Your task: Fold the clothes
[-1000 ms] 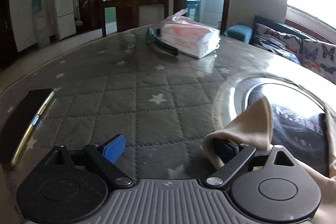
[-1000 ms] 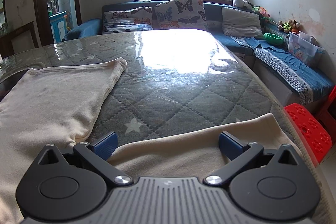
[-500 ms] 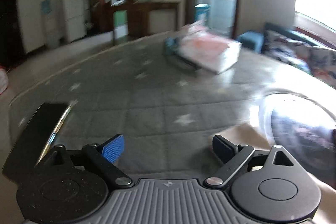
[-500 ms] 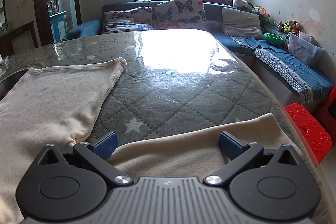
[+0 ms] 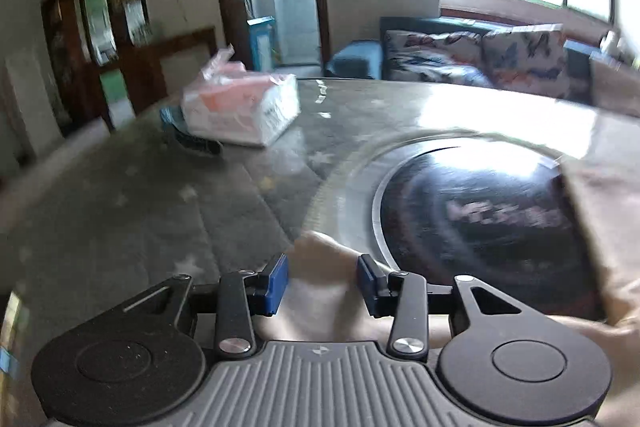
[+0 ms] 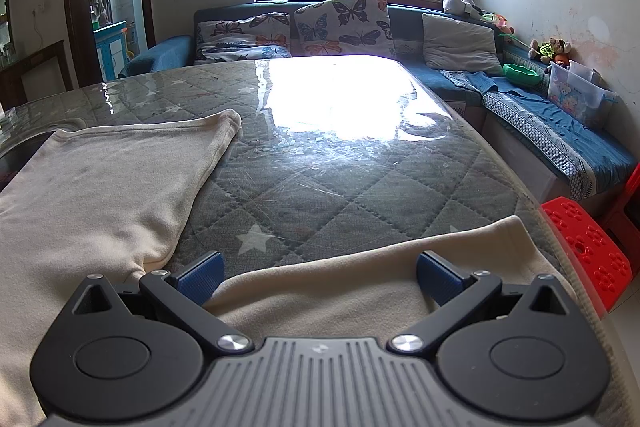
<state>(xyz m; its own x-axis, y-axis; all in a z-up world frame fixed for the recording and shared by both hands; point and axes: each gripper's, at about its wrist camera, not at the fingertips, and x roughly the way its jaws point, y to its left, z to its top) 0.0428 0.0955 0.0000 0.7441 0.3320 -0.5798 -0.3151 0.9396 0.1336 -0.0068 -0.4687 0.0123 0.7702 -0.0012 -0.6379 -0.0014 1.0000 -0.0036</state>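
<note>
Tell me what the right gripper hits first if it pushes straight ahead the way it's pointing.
Probably the beige garment: the open right gripper already has a fold of it between its fingers, unpinched. Beyond that lies bare quilted table cover, though depth is hard to judge.

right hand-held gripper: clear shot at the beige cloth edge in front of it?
Probably yes. The right hand-held gripper stands open right over the near fold of the beige garment, with nothing on the cloth or between the blue pads.

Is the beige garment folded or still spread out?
Spread: the beige garment lies flat on the table, its sleeve stretched sideways.
</note>
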